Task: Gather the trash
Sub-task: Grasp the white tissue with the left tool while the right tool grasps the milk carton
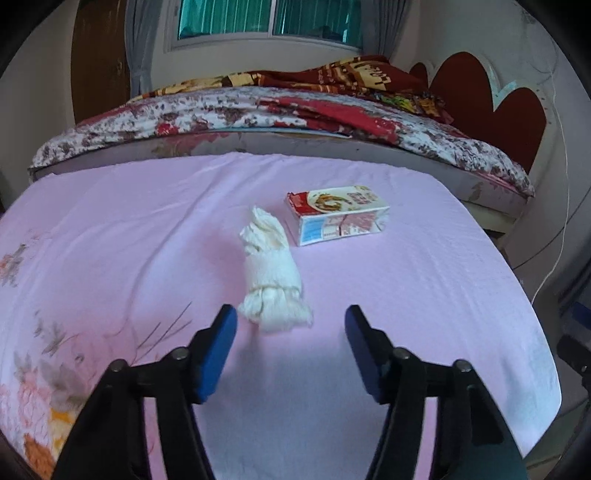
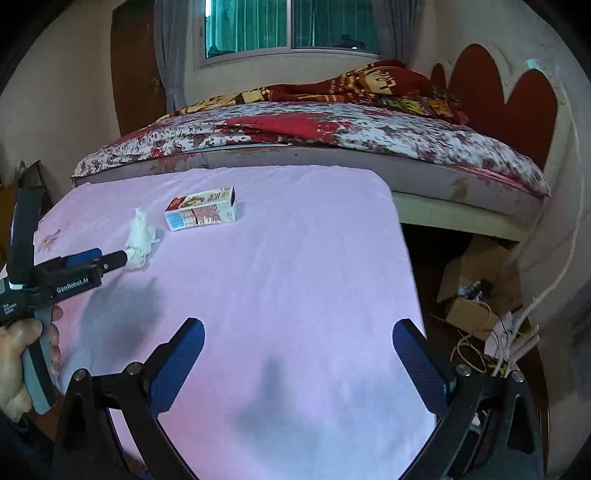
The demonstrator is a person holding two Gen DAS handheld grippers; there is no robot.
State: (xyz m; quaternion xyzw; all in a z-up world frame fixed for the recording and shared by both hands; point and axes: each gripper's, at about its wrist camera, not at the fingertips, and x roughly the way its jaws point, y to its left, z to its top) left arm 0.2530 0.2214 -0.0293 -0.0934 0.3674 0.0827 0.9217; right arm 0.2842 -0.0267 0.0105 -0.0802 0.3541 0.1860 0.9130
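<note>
Hovering low over a pink sheet point(image 1: 369, 295), the left gripper point(image 1: 291, 325) spreads its jaws wide, the crumpled white tissue point(image 1: 271, 280) just ahead between its tips. The right gripper point(image 2: 299, 332) gapes empty. Beyond lies a small carton point(image 1: 338, 214), then a floral-quilted bed point(image 1: 258, 110), red headboard point(image 1: 491, 103) and curtained window point(image 1: 269, 18).

The left gripper point(image 1: 291, 317) is hovering with its jaws spread wide just short of a crumpled white tissue point(image 1: 271, 275) lying on the pink-covered bench point(image 1: 424, 295). A small printed carton point(image 1: 338, 214) is lying just beyond the tissue, apart from it.
</note>
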